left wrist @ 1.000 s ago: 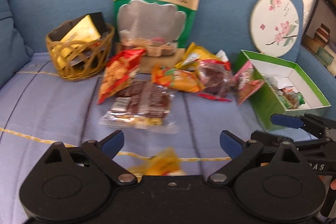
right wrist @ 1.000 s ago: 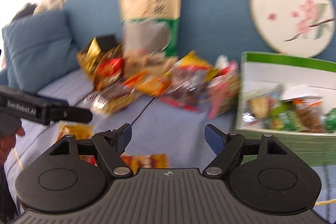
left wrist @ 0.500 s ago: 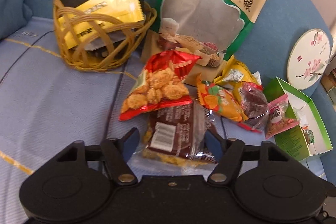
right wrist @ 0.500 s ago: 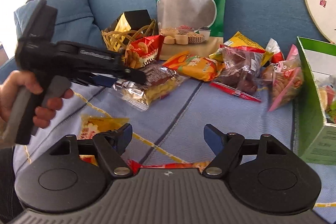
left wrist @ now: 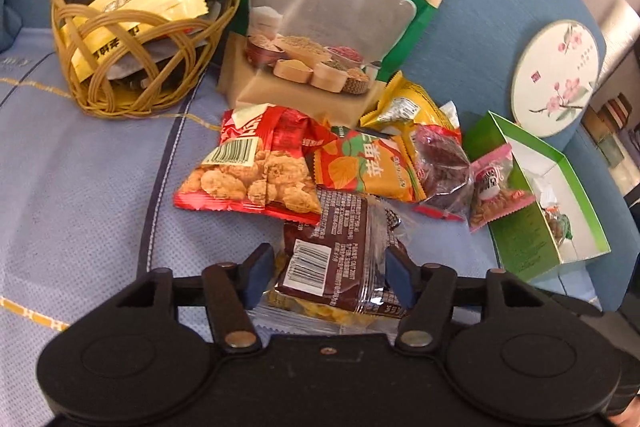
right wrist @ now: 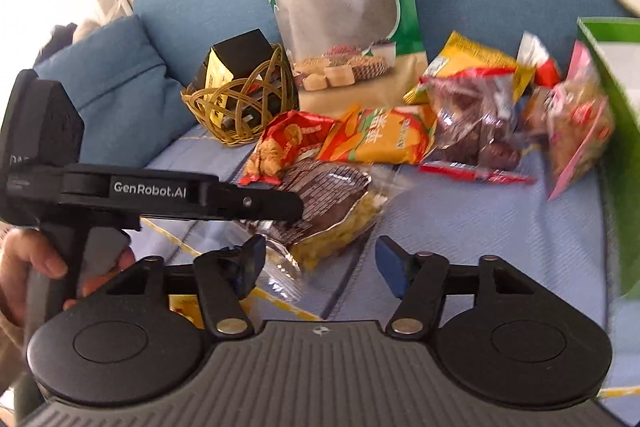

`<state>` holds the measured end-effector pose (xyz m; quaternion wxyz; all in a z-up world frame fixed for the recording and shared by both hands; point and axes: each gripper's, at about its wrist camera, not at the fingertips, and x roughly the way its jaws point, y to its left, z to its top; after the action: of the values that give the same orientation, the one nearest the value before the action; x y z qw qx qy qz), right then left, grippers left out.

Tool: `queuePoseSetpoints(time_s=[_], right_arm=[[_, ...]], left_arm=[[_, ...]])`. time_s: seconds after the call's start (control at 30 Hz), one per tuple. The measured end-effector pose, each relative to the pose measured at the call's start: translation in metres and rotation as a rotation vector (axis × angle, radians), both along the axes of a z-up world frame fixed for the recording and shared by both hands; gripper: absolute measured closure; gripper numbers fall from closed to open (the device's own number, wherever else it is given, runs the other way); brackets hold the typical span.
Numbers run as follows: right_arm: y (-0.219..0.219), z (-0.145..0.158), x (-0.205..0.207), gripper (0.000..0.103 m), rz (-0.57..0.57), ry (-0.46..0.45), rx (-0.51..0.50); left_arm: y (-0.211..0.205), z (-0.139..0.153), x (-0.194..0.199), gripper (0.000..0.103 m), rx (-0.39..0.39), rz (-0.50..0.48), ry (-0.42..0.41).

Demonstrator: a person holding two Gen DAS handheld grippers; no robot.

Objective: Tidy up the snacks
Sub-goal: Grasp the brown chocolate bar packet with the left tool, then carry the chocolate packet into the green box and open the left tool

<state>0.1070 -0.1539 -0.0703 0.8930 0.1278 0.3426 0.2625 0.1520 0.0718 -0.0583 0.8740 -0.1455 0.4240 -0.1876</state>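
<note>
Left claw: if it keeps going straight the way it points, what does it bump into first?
Probably the brown snack packet, which already lies between the open left claw fingers. Beyond it sits the red snack bag. Depth is hard to judge here.

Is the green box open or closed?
Open. The green box has no lid on top, and its white inside with a few snacks shows.
</note>
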Motion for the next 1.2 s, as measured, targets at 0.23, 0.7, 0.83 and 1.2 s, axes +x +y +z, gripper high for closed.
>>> queuePoseSetpoints(time_s=[0.23,0.7,0.83,1.2], right_arm=[[0.004,-0.008,0.003,0.029,0.009,0.029,0.006],[-0.047,0.069,-0.048,0.058,-0.041,-0.243,-0.056],[-0.083,0.087,-0.051,0.058,-0.135,-0.301,-0.046],[-0.187,0.074,-0.036,0.06,-0.441,-0.282,-0.027]], left_arm=[[-0.016,0.0,-0.002,0.04,-0.007,-0.022,0.018],[-0.065,0.094,-0.027,0.047,-0.047,-0.084,-0.171],[-0.107,0.113,-0.013,0.047,-0.064,-0.153,-0.218],[-0.246,0.099,0.036,0.047,-0.098,-0.349,-0.214]])
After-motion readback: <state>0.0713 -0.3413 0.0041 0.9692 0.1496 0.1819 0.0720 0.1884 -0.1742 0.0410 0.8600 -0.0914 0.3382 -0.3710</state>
